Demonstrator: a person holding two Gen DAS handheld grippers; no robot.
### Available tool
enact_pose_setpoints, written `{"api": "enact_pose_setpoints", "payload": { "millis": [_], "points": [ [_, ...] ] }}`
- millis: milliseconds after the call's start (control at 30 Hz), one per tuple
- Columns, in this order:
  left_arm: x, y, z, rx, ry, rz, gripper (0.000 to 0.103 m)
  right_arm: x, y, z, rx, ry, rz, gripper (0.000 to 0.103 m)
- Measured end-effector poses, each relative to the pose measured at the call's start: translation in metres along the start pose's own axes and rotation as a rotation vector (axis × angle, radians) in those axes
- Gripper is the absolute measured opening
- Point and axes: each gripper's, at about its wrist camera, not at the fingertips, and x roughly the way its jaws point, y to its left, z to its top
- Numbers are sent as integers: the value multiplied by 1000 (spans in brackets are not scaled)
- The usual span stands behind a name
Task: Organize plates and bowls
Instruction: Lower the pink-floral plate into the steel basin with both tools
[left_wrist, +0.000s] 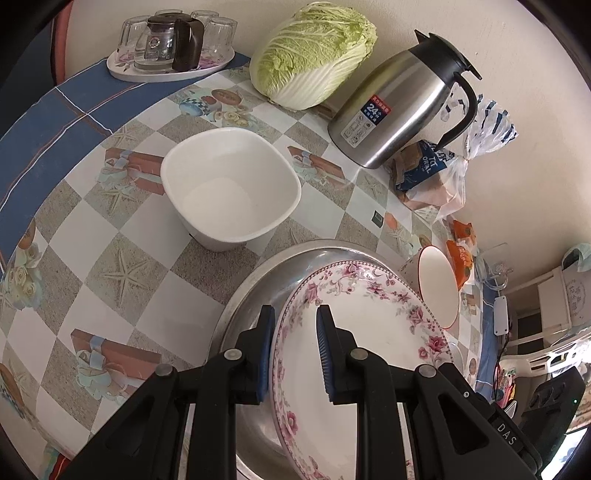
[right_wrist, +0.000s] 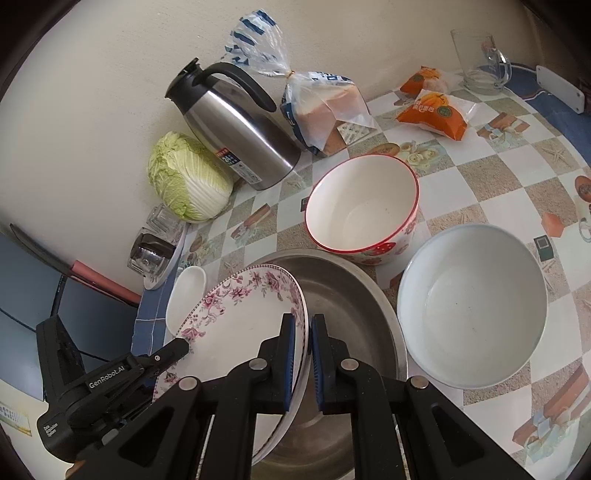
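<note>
The checkered patterned surface (left_wrist: 122, 236) is crowded: a pale green napa cabbage (left_wrist: 314, 55) at top centre, a steel thermal jug (left_wrist: 399, 110) to its right, a bagged bread loaf (right_wrist: 321, 110) just beside the jug. Lower centre, the round steel basin (right_wrist: 351, 306) holds the pink-flowered white plate (right_wrist: 236, 332), tilted on edge. An empty square white bowl (left_wrist: 229, 188), pale grey round bowl (right_wrist: 472, 306) and red-rimmed bowl (right_wrist: 362, 206) ring it. Left claw (left_wrist: 295, 354) straddles the plate's rim, fingers apart; right claw (right_wrist: 303, 362) looks clamped on it.
</note>
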Motion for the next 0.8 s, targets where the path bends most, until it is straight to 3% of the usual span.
{"api": "enact_pose_setpoints", "payload": {
  "millis": [800],
  "points": [
    [23, 0, -4, -8, 74, 56, 22, 20, -11, -2, 28, 76, -57, 11]
  ]
}}
